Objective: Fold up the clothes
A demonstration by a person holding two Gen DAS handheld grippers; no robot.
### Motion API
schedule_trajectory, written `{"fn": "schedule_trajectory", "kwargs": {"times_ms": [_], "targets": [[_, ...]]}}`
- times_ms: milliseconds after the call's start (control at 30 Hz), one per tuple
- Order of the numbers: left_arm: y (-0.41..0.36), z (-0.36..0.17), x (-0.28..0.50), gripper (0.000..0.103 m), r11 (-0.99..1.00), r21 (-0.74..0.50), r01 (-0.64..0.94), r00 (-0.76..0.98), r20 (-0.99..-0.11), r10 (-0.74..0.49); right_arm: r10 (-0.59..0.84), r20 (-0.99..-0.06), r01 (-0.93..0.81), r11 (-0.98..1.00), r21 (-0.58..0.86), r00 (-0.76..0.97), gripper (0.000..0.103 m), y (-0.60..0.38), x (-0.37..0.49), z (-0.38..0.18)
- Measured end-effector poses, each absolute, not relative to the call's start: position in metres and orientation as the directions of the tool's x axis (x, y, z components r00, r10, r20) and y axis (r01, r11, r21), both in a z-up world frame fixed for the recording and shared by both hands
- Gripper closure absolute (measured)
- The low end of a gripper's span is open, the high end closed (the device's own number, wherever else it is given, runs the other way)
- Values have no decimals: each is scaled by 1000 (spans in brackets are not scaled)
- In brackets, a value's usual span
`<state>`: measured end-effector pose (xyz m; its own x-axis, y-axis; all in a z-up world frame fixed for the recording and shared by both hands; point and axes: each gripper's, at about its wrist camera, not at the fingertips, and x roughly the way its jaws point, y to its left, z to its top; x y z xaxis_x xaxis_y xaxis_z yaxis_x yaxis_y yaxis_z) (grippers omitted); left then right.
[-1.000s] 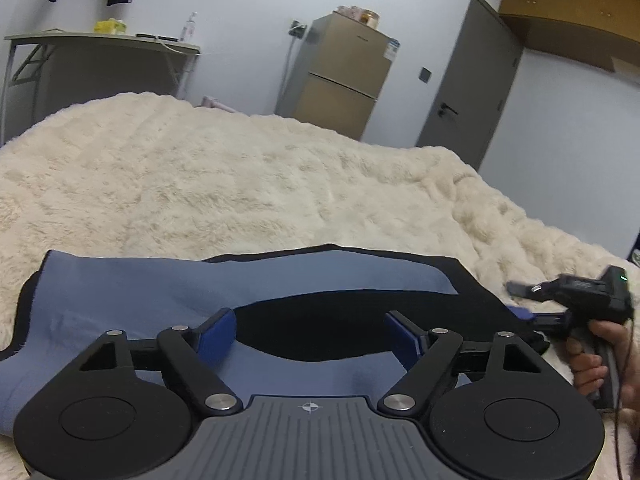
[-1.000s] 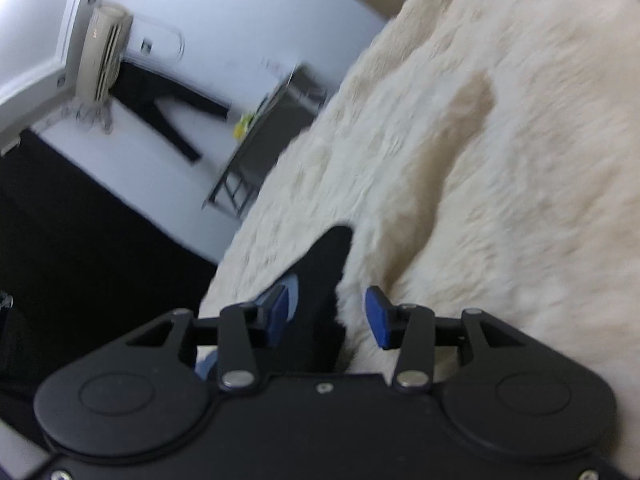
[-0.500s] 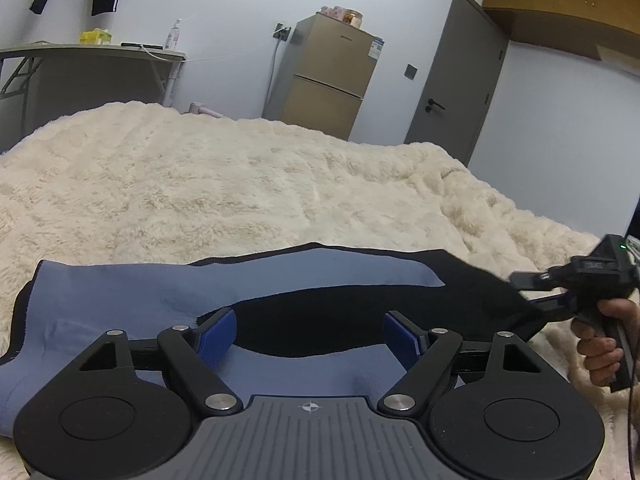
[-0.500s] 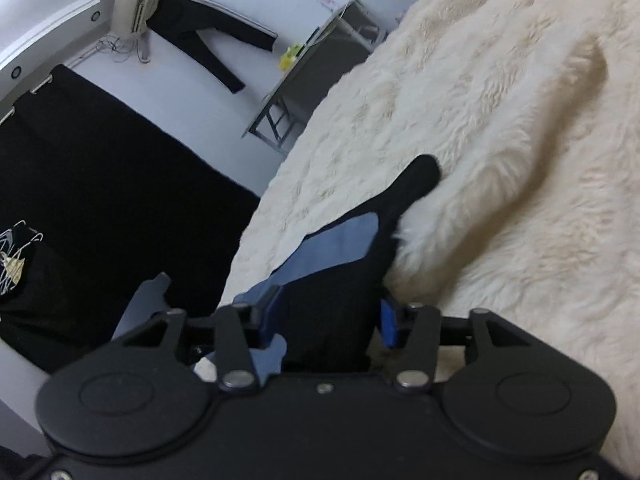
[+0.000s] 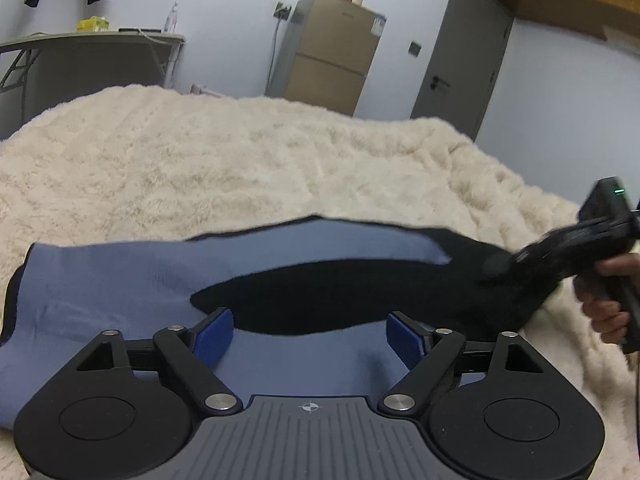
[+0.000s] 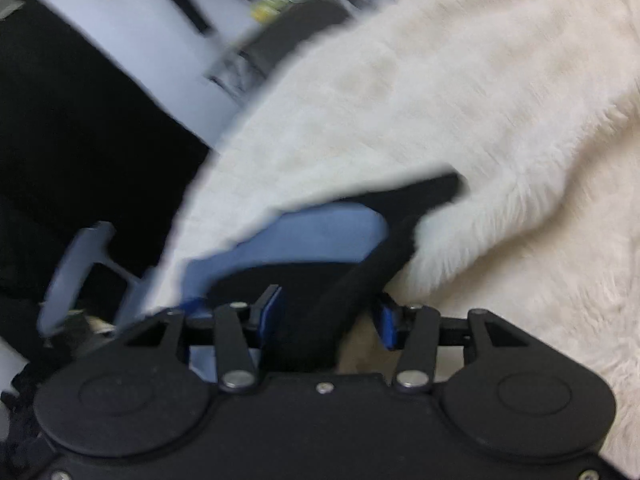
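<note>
On the cream fleece blanket (image 5: 280, 168), the left gripper (image 5: 308, 332), jaws just opening wider, hovers wide and empty over the blue-and-black garment (image 5: 120, 280), while the right gripper (image 6: 326, 320), jaws half apart, has black cloth between its pads with the grip unclear through blur, so the edge at lower centre could slip free.

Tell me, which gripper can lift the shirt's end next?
Right, probably. The right gripper already has the shirt's black end between its fingers, while the left gripper hangs open over the middle.

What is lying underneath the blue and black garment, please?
The blue and black garment lies on a cream fluffy blanket, which shows all around it. Whatever is beneath the blanket, or directly under the garment's middle, is covered and cannot be seen.
</note>
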<state>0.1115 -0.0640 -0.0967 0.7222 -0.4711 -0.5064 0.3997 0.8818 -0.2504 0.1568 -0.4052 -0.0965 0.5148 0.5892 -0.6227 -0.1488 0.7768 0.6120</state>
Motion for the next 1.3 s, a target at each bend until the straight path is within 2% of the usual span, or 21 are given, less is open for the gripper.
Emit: {"fn": "schedule_trajectory", "kwargs": {"times_ms": [100,267,367,433,500,700,867,933,967,1000,1033,1067,1133,1167,1233,1300], "targets": [[-65,-103,106,20,888,-219,405,726,-513,-458,590,-583,-117,752,649,559,55,-403,162,-104],[-67,-103,110,15,886,-225,405,727,-508,-462,475,-668,-206,872,444,572,55,-357,156,-45],[-66,-104,113,15,884,-240,400,727,-504,-466,519,-621,-160,827,539,587,56,-369,162,-33],[-66,-103,112,15,884,-240,402,728,-502,-467,506,-614,-142,828,542,606,60,-376,163,-27],[-66,-102,112,15,884,-238,403,728,-502,-467,483,-645,-134,848,512,593,65,-370,167,-27],[-67,-102,112,15,884,-236,404,727,-503,-467,414,-735,-105,897,428,537,62,-359,167,-35],[-66,-102,109,15,883,-233,408,728,-500,-469,553,-672,-54,790,611,493,58,-383,178,-80],[-66,-99,106,16,882,-232,410,733,-492,-470,611,-625,-5,717,697,487,70,-396,184,-104],[-65,-95,104,16,880,-232,415,740,-476,-475,609,-618,-1,713,701,497,86,-398,183,-104],[-65,-90,102,19,873,-236,426,752,-445,-487,607,-612,2,709,705,508,95,-400,181,-104],[-65,-85,100,29,865,-242,438,763,-409,-501,604,-604,4,705,709,520,96,-401,179,-103],[-66,-81,101,36,855,-253,452,767,-379,-518,606,-571,-37,703,710,554,96,-400,167,-89],[-73,-76,111,63,841,-268,469,757,-369,-540,600,-562,-53,709,703,569,96,-398,162,-81],[-77,-76,117,67,840,-267,473,751,-377,-543,585,-564,-74,730,680,583,96,-395,154,-67],[-98,-87,138,81,847,-238,475,715,-457,-529,553,-579,-96,767,634,599,96,-389,145,-46],[-110,-99,145,83,848,-220,482,689,-502,-522,519,-604,-100,802,589,605,96,-383,141,-31]]}}
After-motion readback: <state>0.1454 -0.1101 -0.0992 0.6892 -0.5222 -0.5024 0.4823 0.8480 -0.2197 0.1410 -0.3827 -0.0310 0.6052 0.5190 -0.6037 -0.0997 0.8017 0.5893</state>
